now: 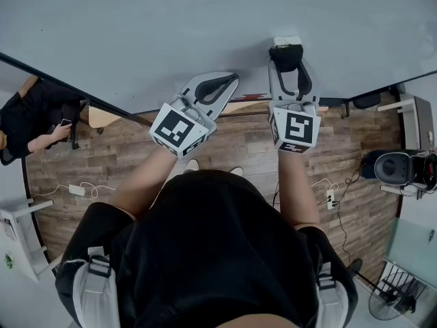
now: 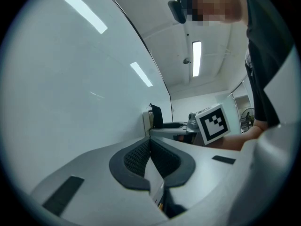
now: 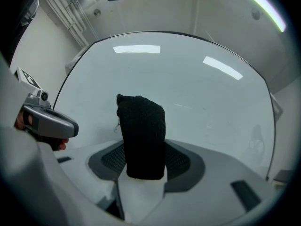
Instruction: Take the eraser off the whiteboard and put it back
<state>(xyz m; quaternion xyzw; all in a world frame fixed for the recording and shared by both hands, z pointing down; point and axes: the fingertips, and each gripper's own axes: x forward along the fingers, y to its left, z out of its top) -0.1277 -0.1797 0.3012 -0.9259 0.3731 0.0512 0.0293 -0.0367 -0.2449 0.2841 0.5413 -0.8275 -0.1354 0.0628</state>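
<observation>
The whiteboard (image 1: pixel 205 19) fills the top of the head view. A black-felt eraser (image 1: pixel 287 57) with a white back sits against it, and my right gripper (image 1: pixel 292 63) has a finger on either side. In the right gripper view the eraser (image 3: pixel 141 135) fills the gap between the pads of my right gripper (image 3: pixel 143 157), which press on its sides. My left gripper (image 1: pixel 225 84) hovers to the left, its tips close to the board, holding nothing. Its pads meet in the left gripper view (image 2: pixel 150 147), where the eraser (image 2: pixel 155 117) shows farther along the board.
Below the board lies a wooden floor (image 1: pixel 239 149). A seated person (image 1: pixel 34 121) is at the far left, with a power strip (image 1: pixel 76 190) on the floor nearby. A black appliance (image 1: pixel 392 168) stands at the right and a fan (image 1: pixel 386 299) at the bottom right.
</observation>
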